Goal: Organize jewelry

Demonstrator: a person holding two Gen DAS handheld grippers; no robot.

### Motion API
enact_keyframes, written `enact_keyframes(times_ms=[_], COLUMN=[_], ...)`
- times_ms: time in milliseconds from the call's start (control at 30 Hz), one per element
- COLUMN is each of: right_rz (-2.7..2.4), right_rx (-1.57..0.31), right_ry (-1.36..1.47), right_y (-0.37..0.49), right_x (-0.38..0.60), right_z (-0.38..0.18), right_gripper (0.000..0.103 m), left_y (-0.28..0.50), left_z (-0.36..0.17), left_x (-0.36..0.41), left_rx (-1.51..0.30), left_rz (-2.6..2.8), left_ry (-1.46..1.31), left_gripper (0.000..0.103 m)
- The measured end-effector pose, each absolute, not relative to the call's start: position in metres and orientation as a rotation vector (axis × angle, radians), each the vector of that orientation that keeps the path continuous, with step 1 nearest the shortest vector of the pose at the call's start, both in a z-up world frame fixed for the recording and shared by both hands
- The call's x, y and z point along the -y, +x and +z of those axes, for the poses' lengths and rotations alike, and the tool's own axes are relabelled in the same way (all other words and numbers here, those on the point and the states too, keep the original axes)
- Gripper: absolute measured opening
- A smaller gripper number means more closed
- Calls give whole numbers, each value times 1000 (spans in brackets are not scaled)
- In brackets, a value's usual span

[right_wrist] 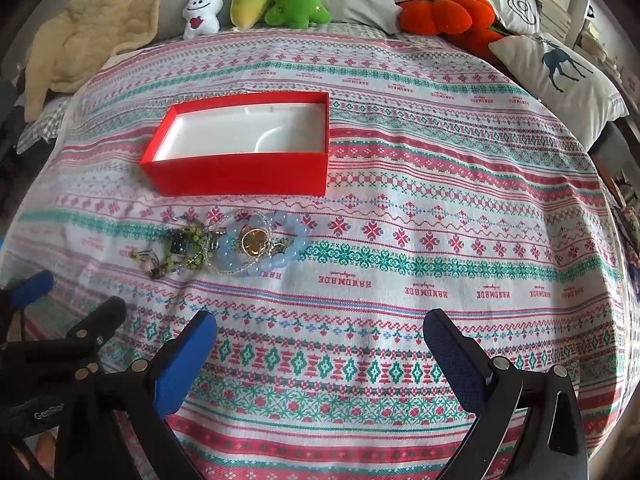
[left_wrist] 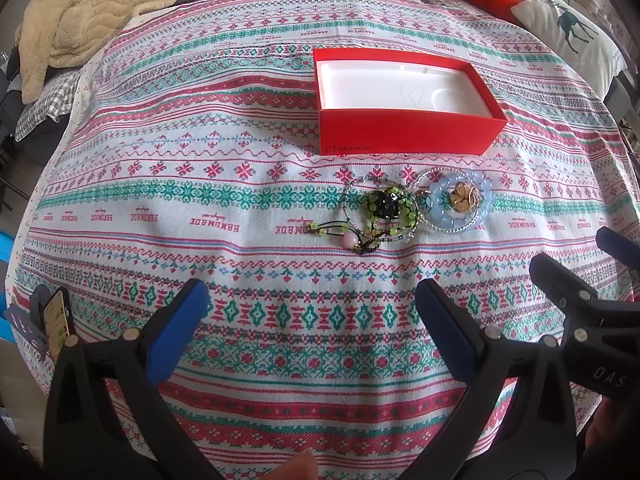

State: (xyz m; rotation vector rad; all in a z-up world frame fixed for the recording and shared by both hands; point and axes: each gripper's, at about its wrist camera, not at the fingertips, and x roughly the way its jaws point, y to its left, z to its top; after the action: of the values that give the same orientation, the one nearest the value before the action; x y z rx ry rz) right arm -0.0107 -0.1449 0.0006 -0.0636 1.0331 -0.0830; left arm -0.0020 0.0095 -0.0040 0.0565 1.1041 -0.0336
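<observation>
Jewelry [left_wrist: 416, 204] lies mid-frame on the bed [left_wrist: 240, 160] below the red box [left_wrist: 404, 100]; left tool [left_wrist: 312, 300] and right tool [right_wrist: 320, 332] both gape, empty.

Each hand-held gripper [left_wrist: 310, 308] black, blue finger pads [left_wrist: 176, 332], silver screws

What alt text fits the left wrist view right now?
The open left gripper hovers over a patterned woven cloth, short of a tangled pile of beaded bracelets. Beyond them sits an open red cardboard box with a white liner.
</observation>
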Motion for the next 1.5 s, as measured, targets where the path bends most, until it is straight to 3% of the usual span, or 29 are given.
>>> enact_keyframes(times_ms=[1500], right_rz=[-20], right_rx=[-1054], right_ry=[-40], right_y=[7], right_x=[157], right_z=[14], right_gripper=[103], left_y=[0], left_z=[2], left_x=[-21], left_rx=[-1083], left_rz=[-101], left_ry=[76], left_gripper=[103])
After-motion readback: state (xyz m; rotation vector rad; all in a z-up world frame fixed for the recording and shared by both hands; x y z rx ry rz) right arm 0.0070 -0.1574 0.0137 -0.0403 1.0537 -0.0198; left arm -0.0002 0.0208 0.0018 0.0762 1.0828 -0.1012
